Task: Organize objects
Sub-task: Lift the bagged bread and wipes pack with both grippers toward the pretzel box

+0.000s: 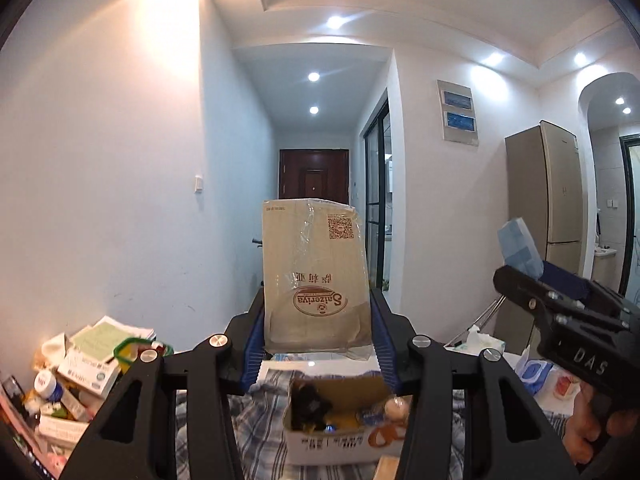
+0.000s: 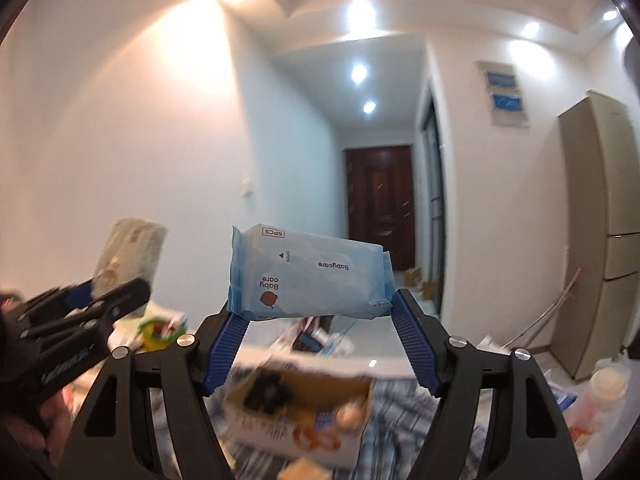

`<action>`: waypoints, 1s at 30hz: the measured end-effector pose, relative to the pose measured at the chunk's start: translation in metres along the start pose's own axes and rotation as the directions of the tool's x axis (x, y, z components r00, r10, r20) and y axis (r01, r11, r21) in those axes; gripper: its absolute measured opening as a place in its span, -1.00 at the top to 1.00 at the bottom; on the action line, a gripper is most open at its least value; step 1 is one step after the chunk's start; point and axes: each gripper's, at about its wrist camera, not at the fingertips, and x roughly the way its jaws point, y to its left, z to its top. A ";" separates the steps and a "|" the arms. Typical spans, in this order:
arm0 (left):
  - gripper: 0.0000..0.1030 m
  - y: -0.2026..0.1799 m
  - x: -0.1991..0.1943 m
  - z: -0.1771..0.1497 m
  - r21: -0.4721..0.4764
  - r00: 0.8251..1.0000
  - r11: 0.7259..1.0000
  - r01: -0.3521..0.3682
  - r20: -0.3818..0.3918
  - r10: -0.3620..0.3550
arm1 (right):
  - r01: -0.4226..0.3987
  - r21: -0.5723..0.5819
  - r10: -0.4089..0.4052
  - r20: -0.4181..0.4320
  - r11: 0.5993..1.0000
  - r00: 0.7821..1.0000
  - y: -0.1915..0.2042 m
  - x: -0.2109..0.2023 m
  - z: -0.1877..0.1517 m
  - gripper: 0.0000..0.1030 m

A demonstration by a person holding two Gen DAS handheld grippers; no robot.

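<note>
The left gripper [image 1: 318, 312] is raised and pointing level, its blue-padded jaws closed on the two sides of a flat brown pack [image 1: 314, 276] wrapped in clear film, with a QR code and an oval Saizeriya logo printed upside down. The pack stands upright between the pads, well above the open cardboard box [image 1: 340, 428] that sits below on a blue-and-white checked cloth [image 1: 260, 420]. The box holds a dark object and several small items too blurred to name.

The right gripper [image 2: 316, 312] is also level, and its jaws stand wider, clamped on the two ends of a light blue Babycare wipes packet [image 2: 308, 276], held lengthwise with its print upside down, above the same box [image 2: 296, 412]. In the left wrist view this gripper shows at the right edge, gripped by a hand [image 1: 592, 428].

To the left lies a heap of medicine boxes and bottles [image 1: 80, 376]. Behind, a corridor leads to a dark wooden door [image 1: 314, 176], and a tall beige fridge [image 1: 556, 200] stands at the right
</note>
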 end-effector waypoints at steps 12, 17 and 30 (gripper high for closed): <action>0.04 0.016 0.012 0.017 -0.072 0.998 0.996 0.044 0.036 -0.041 | 0.018 0.097 -0.020 0.015 0.995 1.000 -0.018 0.031 0.023 -0.38; 0.04 0.012 0.032 0.011 -0.034 0.998 0.998 0.052 -0.019 -0.052 | 0.017 0.118 -0.010 -0.064 0.993 0.998 -0.017 0.056 0.011 -0.38; 0.04 0.023 0.085 -0.002 -0.057 0.988 0.998 0.022 -0.151 -0.030 | 0.058 0.052 -0.052 -0.108 0.997 0.993 -0.017 0.075 0.002 -0.38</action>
